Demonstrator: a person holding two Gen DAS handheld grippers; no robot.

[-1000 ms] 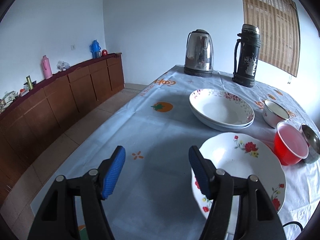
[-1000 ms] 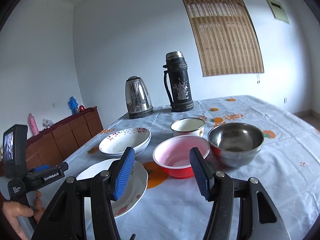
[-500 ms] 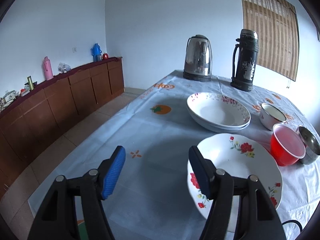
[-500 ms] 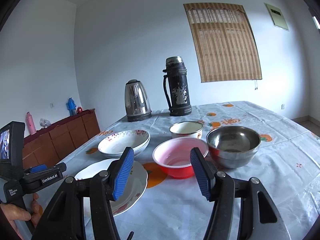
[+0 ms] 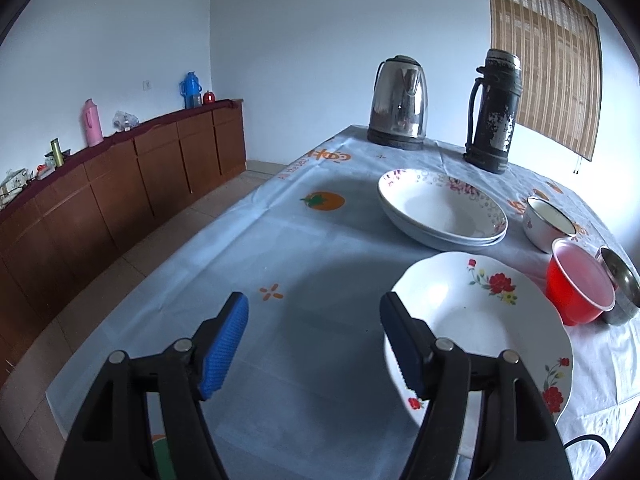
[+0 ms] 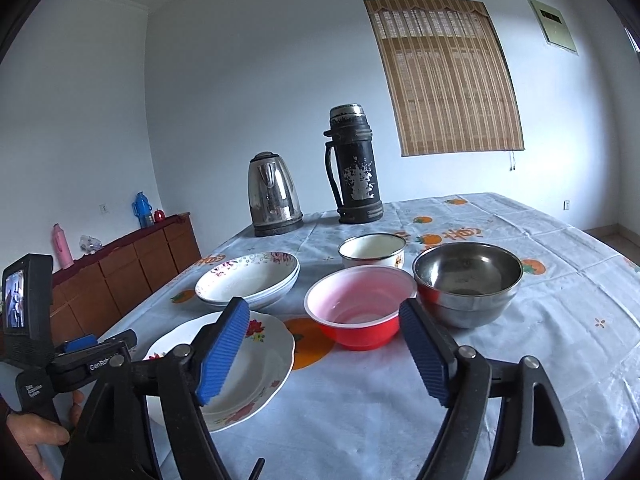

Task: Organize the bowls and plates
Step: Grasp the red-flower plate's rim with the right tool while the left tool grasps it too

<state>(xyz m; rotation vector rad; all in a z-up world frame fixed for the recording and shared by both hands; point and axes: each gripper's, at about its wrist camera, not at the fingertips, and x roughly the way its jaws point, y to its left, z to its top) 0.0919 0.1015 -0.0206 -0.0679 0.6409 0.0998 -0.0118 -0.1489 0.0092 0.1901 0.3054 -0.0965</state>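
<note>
Hiding part of the flowered plate (image 5: 480, 320), both tools gape empty, right (image 6: 320, 344) widening.

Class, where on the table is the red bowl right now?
In the right wrist view the red bowl sits mid-table, between the flowered plate on its left and the steel bowl on its right.

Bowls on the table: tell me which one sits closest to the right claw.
The red plastic bowl, directly ahead between the right claw's open jaws. The steel bowl sits farther right; the white enamel bowl is behind.
</note>
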